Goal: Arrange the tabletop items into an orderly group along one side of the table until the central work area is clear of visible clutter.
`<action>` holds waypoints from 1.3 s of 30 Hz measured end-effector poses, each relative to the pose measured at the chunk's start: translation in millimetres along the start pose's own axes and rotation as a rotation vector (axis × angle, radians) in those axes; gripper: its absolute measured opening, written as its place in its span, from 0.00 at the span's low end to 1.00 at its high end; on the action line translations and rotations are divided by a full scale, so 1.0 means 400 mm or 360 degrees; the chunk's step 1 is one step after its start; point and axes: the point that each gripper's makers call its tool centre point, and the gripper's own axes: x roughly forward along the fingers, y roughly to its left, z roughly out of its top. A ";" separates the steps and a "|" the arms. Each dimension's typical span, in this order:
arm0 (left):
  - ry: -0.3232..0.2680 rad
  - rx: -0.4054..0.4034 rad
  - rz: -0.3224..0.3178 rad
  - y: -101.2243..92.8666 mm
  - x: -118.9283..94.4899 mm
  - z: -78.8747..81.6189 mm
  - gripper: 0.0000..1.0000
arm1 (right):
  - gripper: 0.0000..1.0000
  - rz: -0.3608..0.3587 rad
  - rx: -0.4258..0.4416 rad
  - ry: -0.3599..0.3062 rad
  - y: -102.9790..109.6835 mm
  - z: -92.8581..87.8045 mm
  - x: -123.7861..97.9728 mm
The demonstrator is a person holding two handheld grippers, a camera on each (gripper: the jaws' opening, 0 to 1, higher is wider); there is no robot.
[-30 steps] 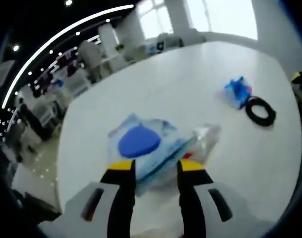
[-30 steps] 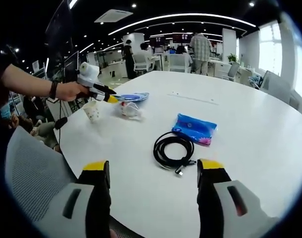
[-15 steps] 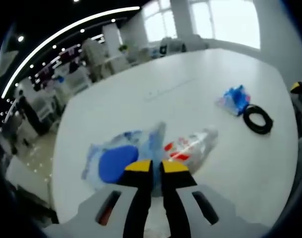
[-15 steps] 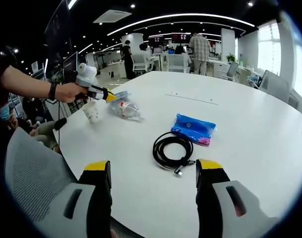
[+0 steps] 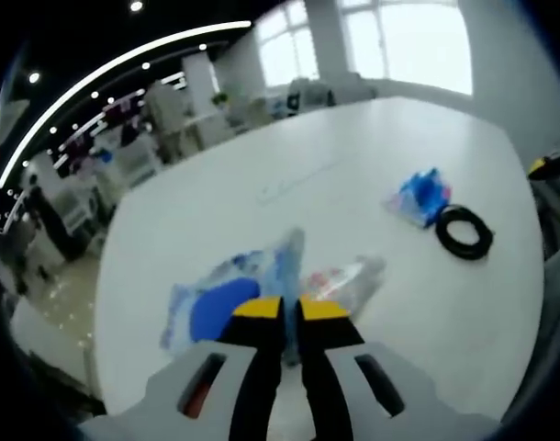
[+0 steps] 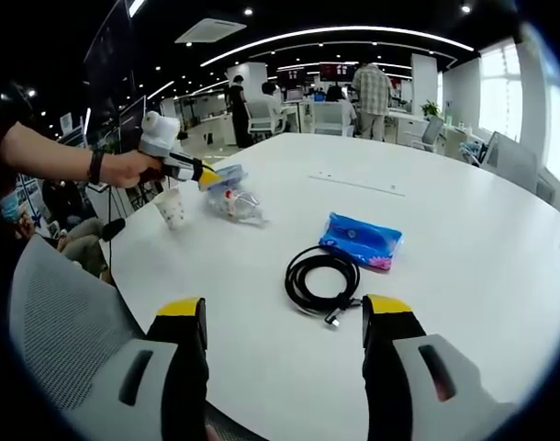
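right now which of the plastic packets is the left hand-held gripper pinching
The clear packet with the blue disc, clamped by the left hand-held gripper; the blue packet lies untouched beside the cable.

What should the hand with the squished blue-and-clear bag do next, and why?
Probably carry it toward the table's edge by the paper cup and set it down there. The left gripper is shut on the clear bag with a blue disc, while the blue pouch and black cable coil lie mid-table near the open right gripper.
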 end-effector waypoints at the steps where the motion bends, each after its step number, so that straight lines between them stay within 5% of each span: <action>1: -0.0009 0.0009 -0.0005 -0.007 -0.002 0.007 0.03 | 0.68 0.0000 -0.0002 0.0001 0.000 0.000 0.000; 24: -0.0085 0.0061 -0.0165 -0.155 -0.029 0.050 0.03 | 0.68 0.0018 -0.0025 -0.0021 0.010 0.012 -0.003; 39: -0.0120 0.0012 -0.0286 -0.262 -0.061 0.031 0.03 | 0.68 0.0028 -0.0043 -0.0027 0.020 0.016 -0.005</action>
